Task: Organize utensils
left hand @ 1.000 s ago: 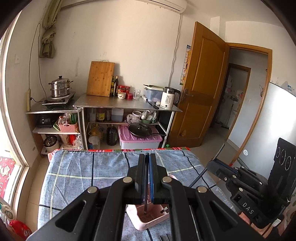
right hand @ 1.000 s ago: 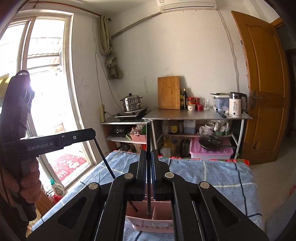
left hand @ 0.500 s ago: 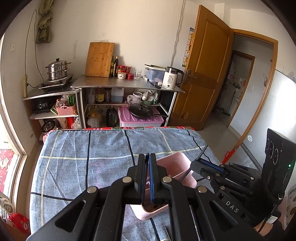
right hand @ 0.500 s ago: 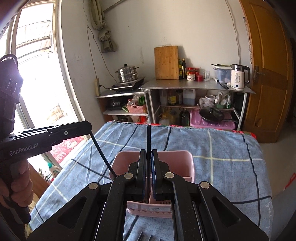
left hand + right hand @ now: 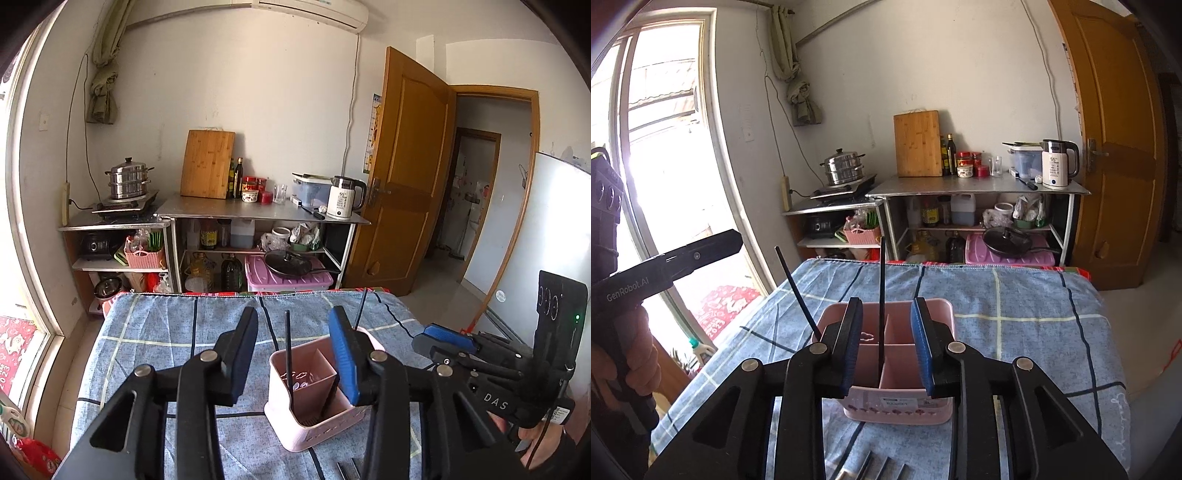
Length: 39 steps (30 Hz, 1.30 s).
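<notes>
Left wrist view: the left gripper has just opened, jaws apart around a black chopstick standing free in the pink holder on the blue checked cloth. Right wrist view: the right gripper has likewise just parted, pads clear of another upright chopstick in the holder.

Bright daylight from the blown-out window, sharp focus, strong fisheye curvature, dark vignetted corners.
</notes>
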Available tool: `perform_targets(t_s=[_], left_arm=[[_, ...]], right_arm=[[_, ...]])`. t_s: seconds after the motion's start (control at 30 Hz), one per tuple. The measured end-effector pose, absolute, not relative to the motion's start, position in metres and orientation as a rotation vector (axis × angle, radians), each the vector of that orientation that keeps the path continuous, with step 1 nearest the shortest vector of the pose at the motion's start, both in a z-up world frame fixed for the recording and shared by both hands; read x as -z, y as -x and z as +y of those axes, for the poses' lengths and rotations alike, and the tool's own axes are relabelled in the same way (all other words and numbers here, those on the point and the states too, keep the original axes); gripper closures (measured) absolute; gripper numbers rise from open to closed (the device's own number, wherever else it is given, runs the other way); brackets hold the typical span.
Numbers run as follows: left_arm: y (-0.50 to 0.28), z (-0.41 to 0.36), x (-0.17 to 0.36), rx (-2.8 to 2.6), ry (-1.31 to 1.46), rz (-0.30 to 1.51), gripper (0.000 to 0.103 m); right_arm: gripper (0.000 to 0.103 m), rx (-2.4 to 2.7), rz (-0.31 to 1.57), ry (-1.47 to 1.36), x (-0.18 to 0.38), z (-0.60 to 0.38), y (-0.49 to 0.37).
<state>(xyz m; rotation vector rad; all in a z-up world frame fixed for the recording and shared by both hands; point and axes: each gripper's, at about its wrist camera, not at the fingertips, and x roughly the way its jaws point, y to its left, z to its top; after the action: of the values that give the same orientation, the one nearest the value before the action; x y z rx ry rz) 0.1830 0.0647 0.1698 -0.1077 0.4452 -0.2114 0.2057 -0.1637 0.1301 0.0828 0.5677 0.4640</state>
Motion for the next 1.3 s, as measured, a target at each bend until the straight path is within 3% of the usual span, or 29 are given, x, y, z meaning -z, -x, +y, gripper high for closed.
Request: perform_targets(t_s=[0.47,0.97,1.3], left_arm=[[-0.108,0.061,-0.131,0.272,0.126,0.448,0.06],[-0.078,0.044,-0.03,0.264,0.148,0.689,0.061],[-0.087,0.034,0.01,0.235,0.122,0.794,0.063]], right_arm=[[0.075,-0.451,0.603,-0.125,-0.096,-0.199,-0.128],[0.075,-0.414,0.764,-0.143,-0.03,-0.214,-0.087],[0.08,-0.374,0.886,-0.115,0.009,-0.207,-0.098]])
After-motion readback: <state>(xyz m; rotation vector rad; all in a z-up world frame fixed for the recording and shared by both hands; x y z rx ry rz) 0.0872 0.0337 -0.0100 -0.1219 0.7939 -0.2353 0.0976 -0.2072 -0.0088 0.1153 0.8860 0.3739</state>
